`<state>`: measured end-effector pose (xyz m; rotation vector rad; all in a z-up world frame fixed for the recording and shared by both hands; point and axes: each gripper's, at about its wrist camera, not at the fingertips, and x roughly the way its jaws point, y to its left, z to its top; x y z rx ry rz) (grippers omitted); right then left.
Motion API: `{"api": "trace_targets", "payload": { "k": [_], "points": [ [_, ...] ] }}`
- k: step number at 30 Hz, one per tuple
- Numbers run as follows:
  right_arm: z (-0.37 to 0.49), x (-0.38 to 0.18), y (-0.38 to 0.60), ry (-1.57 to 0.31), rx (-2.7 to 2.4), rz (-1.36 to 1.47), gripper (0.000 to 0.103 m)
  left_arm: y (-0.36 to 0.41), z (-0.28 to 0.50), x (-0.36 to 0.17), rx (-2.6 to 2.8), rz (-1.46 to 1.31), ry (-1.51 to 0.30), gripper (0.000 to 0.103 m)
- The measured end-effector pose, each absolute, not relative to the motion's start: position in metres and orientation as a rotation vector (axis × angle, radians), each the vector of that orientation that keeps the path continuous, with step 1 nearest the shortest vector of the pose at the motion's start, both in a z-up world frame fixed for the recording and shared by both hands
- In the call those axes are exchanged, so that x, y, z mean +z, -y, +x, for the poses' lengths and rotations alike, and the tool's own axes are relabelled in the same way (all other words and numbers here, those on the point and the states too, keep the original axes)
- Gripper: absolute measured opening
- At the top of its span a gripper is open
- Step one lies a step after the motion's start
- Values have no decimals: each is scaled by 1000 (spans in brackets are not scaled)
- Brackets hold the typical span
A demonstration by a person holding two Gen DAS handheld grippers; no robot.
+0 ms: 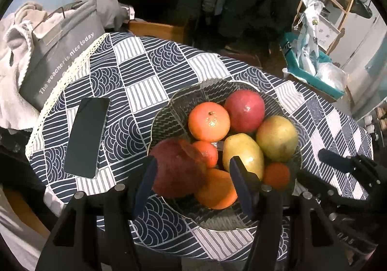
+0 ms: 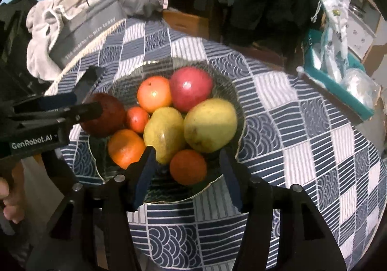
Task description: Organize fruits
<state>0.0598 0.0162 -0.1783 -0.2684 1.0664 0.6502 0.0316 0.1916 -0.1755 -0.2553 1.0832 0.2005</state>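
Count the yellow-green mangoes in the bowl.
2: one mango at the bowl's centre, the other mango touching it on the right. More could hide beneath the pile.

The bowl looks like clear glass with a thin shiny rim, and the red apple at 12 o'clock in it has smooth, glossy skin. The tablecloth is matt woven cloth with a printed pattern. The phone at 9 o'clock has a smooth dark glass face.
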Motion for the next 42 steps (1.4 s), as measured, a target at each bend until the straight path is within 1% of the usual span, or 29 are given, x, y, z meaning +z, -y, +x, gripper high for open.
{"api": "trace_targets", "payload": {
  "k": [1, 5, 9, 14, 18, 20, 31, 33, 35, 42],
  "points": [
    [60, -173, -13, -1056, 641, -269, 56, -191, 31, -173, 198, -258, -1078, 63],
    [63, -157, -1, -1026, 604, -255, 63, -189, 27, -162, 185, -269, -1058, 64],
    [66, -134, 15, -979, 561, -223, 66, -183, 23, -148, 171, -271, -1025, 72],
    [64, -105, 33, -907, 512, -204, 75, -169, 18, -123, 151, -223, -976, 72],
    [62, -85, 48, -861, 487, -184, 76, -161, 15, -102, 145, -200, -927, 78],
    [60, -77, 55, -845, 473, -172, 78, -158, 14, -93, 140, -198, -910, 79],
    [45, -36, 89, -722, 387, -184, 80, -126, 3, -50, 94, -152, -822, 81],
    [42, -30, 93, -697, 373, -192, 80, -121, -1, -42, 93, -150, -794, 89],
    [37, -23, 98, -666, 355, -202, 81, -116, -5, -34, 92, -140, -760, 90],
    [22, -1, 122, -596, 336, -174, 81, -95, -14, -10, 93, -85, -676, 102]
  ]
}}
